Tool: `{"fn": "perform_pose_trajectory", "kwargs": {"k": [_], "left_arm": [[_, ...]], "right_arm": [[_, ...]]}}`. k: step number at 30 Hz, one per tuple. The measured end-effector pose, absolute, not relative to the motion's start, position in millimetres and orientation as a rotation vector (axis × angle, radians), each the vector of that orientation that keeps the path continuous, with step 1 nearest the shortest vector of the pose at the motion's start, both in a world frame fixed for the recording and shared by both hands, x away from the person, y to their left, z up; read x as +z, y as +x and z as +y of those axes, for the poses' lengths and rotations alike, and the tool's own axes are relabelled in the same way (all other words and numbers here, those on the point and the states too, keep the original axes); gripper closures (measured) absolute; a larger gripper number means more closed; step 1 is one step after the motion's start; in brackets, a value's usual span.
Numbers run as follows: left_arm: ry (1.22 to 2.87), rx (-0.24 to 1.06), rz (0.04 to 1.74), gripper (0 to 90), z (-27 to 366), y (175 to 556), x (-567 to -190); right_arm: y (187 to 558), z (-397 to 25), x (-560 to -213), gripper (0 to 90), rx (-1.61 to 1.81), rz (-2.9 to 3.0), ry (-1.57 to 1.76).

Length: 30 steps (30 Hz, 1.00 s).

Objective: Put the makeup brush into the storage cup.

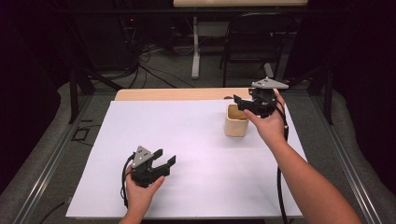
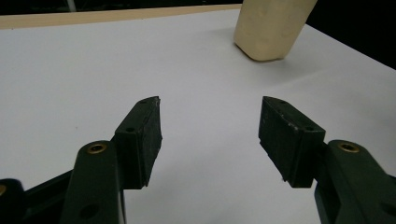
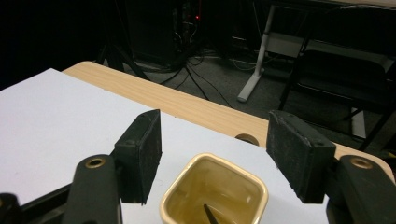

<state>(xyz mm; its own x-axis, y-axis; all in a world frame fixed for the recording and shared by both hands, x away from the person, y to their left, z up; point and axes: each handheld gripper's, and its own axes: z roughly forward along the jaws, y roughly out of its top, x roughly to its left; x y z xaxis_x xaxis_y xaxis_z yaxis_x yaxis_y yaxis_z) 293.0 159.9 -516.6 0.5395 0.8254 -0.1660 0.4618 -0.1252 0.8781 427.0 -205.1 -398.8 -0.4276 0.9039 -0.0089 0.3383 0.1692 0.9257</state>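
Observation:
A cream square cup (image 1: 236,121) stands on the white sheet at the right rear of the table. My right gripper (image 1: 243,105) hovers just above its rim, jaws wide apart and empty. In the right gripper view the cup (image 3: 215,196) sits below the open gripper (image 3: 212,126), and a thin dark stick (image 3: 211,215) lies inside it. My left gripper (image 1: 164,157) rests low near the front left of the sheet, open and empty. In the left gripper view the gripper (image 2: 210,107) points across bare sheet toward the cup (image 2: 271,28).
The white sheet (image 1: 187,140) covers most of the wooden table (image 1: 177,94), whose far edge has a small round hole (image 3: 246,138). Beyond the table stand a black chair (image 1: 254,42), a white table leg (image 1: 195,46) and floor cables.

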Motion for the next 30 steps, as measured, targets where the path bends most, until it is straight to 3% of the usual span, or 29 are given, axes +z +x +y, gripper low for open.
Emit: {"fn": "perform_pose_trajectory", "kwargs": {"k": [30], "left_arm": [[1.766, 0.451, 1.078, 39.7, 160, 293, -517]], "right_arm": [[362, -201, -415, 35.6, 1.362, 1.955, 1.097]]}}
